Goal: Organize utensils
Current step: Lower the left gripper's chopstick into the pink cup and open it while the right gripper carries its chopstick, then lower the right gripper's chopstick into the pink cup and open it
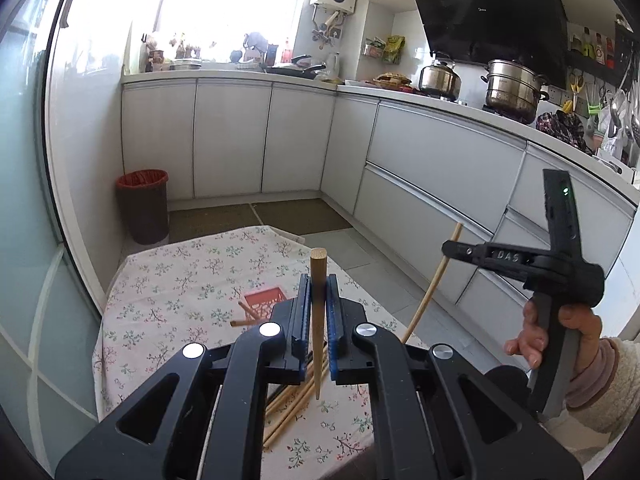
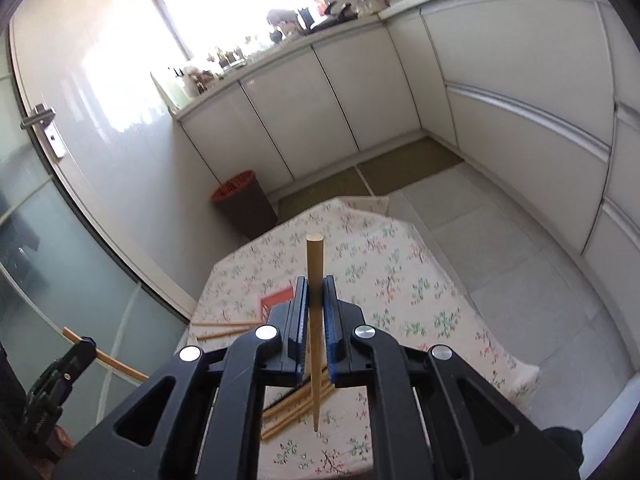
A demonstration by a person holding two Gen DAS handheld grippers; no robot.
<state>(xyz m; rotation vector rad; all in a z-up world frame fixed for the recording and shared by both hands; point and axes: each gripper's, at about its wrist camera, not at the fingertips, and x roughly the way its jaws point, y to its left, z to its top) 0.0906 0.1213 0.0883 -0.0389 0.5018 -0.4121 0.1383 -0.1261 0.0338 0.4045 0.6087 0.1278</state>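
White kitchen cabinets [image 1: 296, 136] wrap two walls, and a small desk [image 1: 180, 272] draped in a floral cloth stands on the grey floor, with a dark bin [image 1: 143, 206] near its far left corner. Both grippers are raised above the desk's near edge. The left gripper [image 1: 318, 308] has its fingers clenched on a wooden chopstick [image 1: 319, 320], held upright with its blunt end up. The right gripper [image 2: 316, 308] grips a second chopstick [image 2: 315, 328] the same way; seen from the left wrist it hangs off the desk's right edge in the person's right hand [image 1: 560, 332], the stick slanting below it. A red basket [image 1: 266, 302] sits mid-desk, largely hidden behind the fingers in both views, with one stick leaning on it. Loose chopsticks [image 1: 294, 404] lie heaped near the front edge, their ends covered by the gripper bodies, so I cannot count them.
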